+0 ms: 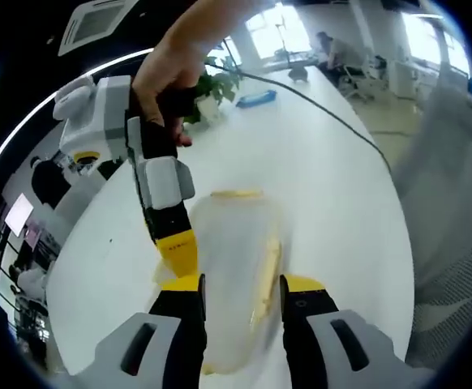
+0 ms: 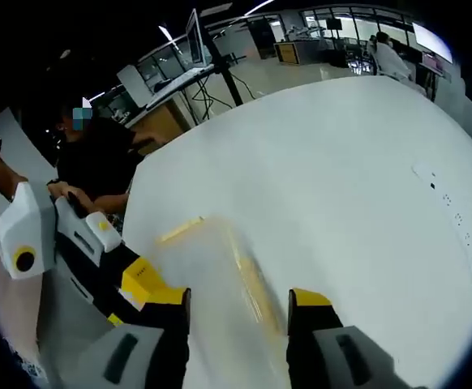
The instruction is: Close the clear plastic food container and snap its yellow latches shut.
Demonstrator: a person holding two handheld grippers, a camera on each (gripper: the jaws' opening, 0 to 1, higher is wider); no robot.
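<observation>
The left hand-held gripper [image 1: 242, 293] is held spread around the blurred container [image 1: 234, 267]; the right hand-held gripper [image 2: 240, 308] likewise. A latch [image 1: 236, 194] could be missed if the container slides on the tabletop [image 1: 317, 170].

Each camera rides low behind its own pair of jaws and looks steeply down on the broad white table [image 1: 333, 186], very close to the clear plastic food container with yellow latches [image 1: 240, 267]. The left gripper view faces along the table toward far bright windows; the right gripper view faces toward far dark desks. Both views share that container [image 2: 212, 284], blurred, and the table [image 2: 358, 178] around it.
</observation>
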